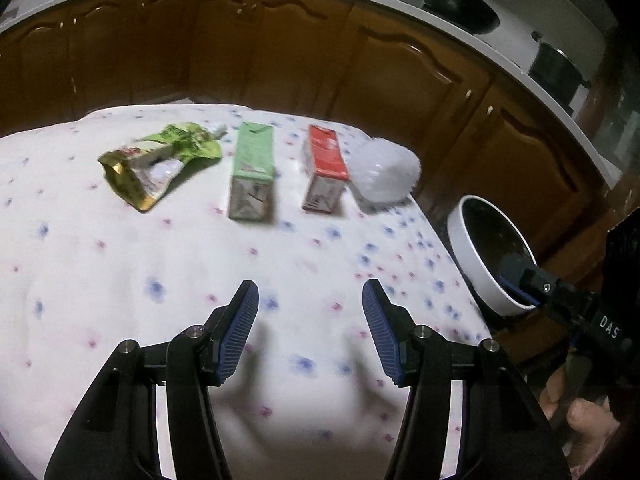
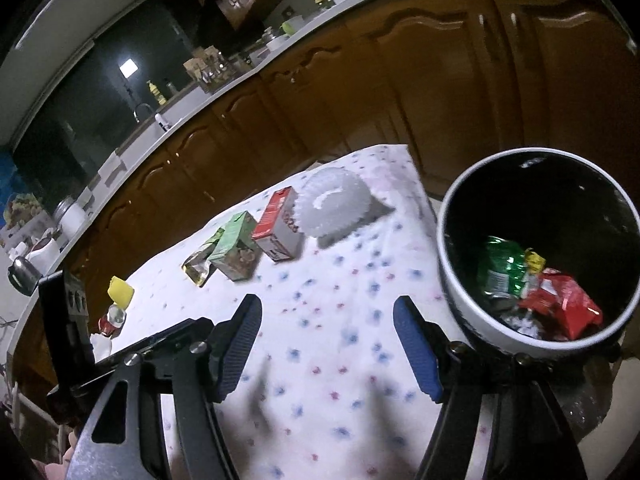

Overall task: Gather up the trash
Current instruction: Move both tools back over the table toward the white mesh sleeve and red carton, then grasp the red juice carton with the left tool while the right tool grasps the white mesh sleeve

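Note:
On a white floral tablecloth (image 1: 120,272) lie a crumpled green-and-gold pouch (image 1: 156,164), a green carton (image 1: 252,172), a red carton (image 1: 324,168) and a clear plastic cup on its side (image 1: 386,170). My left gripper (image 1: 310,300) is open and empty, above the cloth in front of them. A white-rimmed bin (image 2: 452,216) stands off the table's right edge, holding a green can (image 2: 502,268) and a red wrapper (image 2: 560,304). My right gripper (image 2: 326,316) is open and empty, left of the bin; it also shows in the left wrist view (image 1: 524,284).
Brown wooden cabinets (image 1: 280,60) under a white countertop run behind the table. A yellow item (image 2: 120,290) and a small bottle (image 2: 112,318) sit at the cloth's left in the right wrist view. Pots (image 1: 556,68) stand on the counter.

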